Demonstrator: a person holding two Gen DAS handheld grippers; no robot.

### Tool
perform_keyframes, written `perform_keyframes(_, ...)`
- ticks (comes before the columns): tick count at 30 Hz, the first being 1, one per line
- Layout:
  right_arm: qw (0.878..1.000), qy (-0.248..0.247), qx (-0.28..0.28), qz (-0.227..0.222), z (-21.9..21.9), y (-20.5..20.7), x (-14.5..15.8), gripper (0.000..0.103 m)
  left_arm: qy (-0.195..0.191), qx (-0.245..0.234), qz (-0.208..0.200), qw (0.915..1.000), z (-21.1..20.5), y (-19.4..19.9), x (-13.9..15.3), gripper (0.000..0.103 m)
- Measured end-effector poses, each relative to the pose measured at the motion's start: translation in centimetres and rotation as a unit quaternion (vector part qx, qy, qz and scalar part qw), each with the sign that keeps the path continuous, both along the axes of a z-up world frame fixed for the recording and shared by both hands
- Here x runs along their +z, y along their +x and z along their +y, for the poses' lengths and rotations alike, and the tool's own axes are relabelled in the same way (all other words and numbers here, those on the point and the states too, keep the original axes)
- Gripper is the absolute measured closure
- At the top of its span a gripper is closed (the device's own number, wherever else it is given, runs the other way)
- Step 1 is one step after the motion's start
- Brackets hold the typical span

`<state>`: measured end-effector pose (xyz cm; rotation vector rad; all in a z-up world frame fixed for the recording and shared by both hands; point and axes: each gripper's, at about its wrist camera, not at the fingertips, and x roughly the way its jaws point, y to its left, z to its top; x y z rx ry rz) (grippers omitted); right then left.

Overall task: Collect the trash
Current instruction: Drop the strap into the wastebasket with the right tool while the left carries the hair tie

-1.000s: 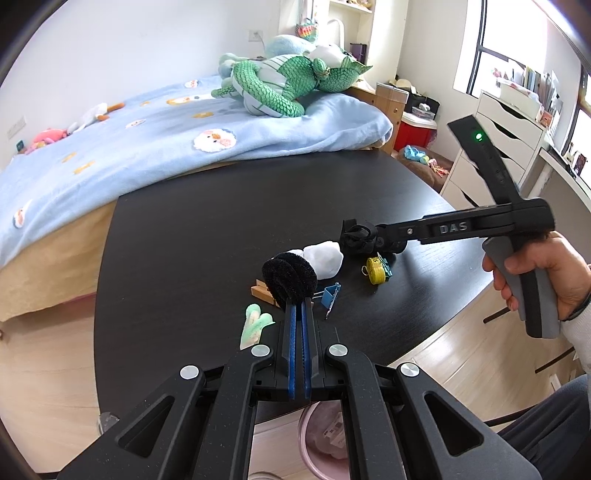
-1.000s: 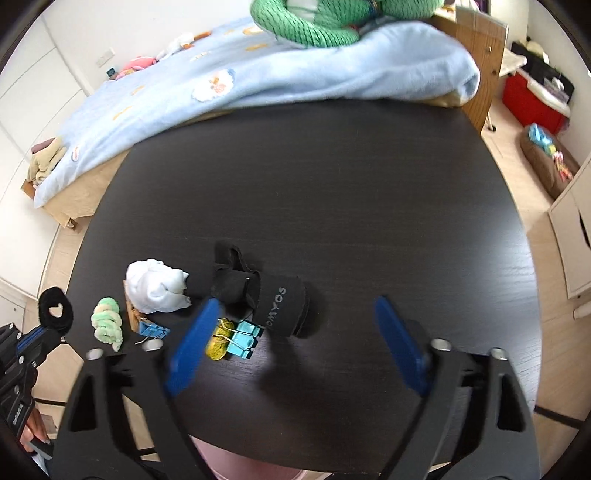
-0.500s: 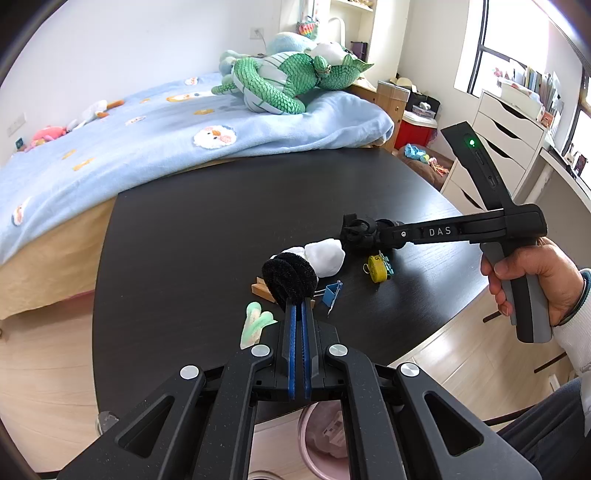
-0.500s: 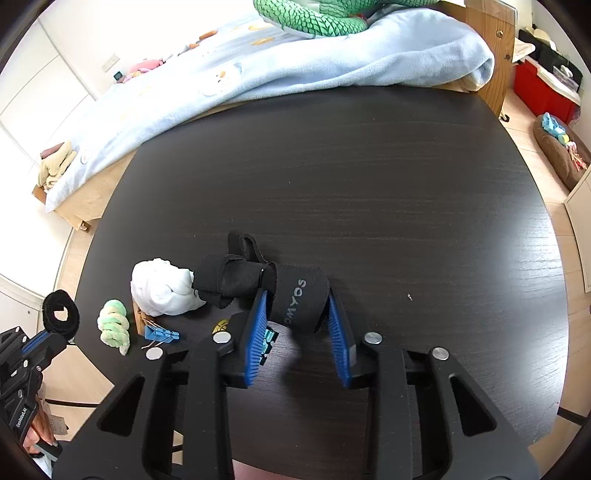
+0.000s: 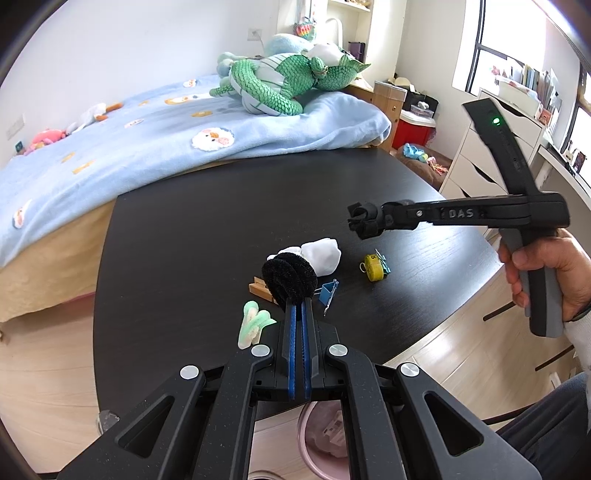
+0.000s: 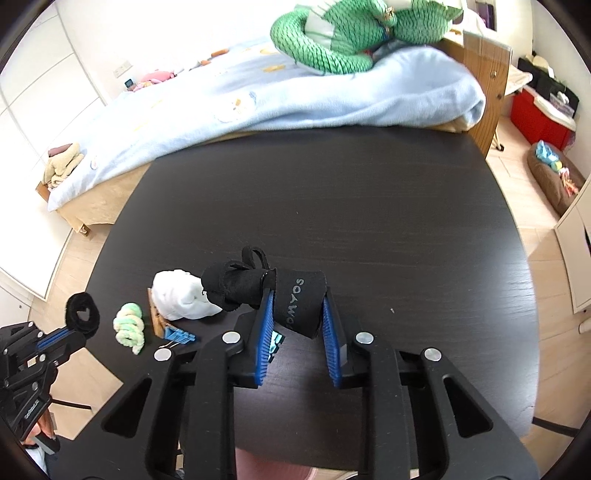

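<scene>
Black strap [image 6: 295, 301], marked "DOMYOS", sat at centre of the right wrist view, clamped between the blue pads [image 6: 264, 334] of the right gripper [image 6: 298, 332] and lifted clear of the table [image 6: 369, 221]. In the left wrist view the strap [image 5: 364, 219] showed right of centre, bunched at the tip of the right gripper [image 5: 360, 221], above the table [image 5: 221, 221].

Left gripper [image 5: 297, 306] was clenched on a black fuzzy ring [image 5: 290, 278], lower centre of its own view. Same ring [image 6: 83, 314] appeared at far left of the right wrist view, at the end of the left gripper [image 6: 75, 330].

On the table, near its front edge:
- white wad [image 6: 183, 299], just left of the strap in the right wrist view; behind the ring in the left wrist view [image 5: 323, 254].
- green-white coil [image 6: 129, 326], left of the wad.
- wooden peg [image 5: 260, 288], partly hidden behind the ring.
- blue clip [image 5: 327, 293], just right of the ring.
- yellow tape measure [image 5: 373, 267], right of the wad.

Pink bin [image 5: 325, 439] showed below the table edge, bottom centre of the left wrist view, with paper inside.

Bed [image 6: 295, 92] with light blue blanket lay beyond the table, a green plush [image 6: 351, 33] on it at top.
</scene>
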<state>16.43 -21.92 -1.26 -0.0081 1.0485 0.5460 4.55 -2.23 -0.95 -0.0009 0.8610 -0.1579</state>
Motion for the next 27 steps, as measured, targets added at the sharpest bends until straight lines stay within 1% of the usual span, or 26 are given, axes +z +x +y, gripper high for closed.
perform_keyframes(6,0.999,-0.003,0.020,-0.028,-0.8,-2.6,2.5,0.079,0.008,-0.008,-0.006,0.9999,-0.6,-0.8,0.5,0.100)
perform_keyframes(15,0.995,-0.003,0.069,-0.074,-1.5,-8.4,5.9,0.079,0.012,-0.022,-0.007,0.9997,-1.9,-2.4,1.3,0.100)
perform_keyframes(20,0.992,-0.007,0.089,-0.091,-1.8,-11.1,6.5,0.079,0.013,-0.034,-0.004,0.9993,-2.6,-3.6,1.7,0.100)
perform_keyframes(27,0.988,-0.017,0.114,-0.100,-1.9,-14.2,5.8,0.079,0.013,-0.050,-0.006,0.9987,-3.4,-5.8,2.1,0.100)
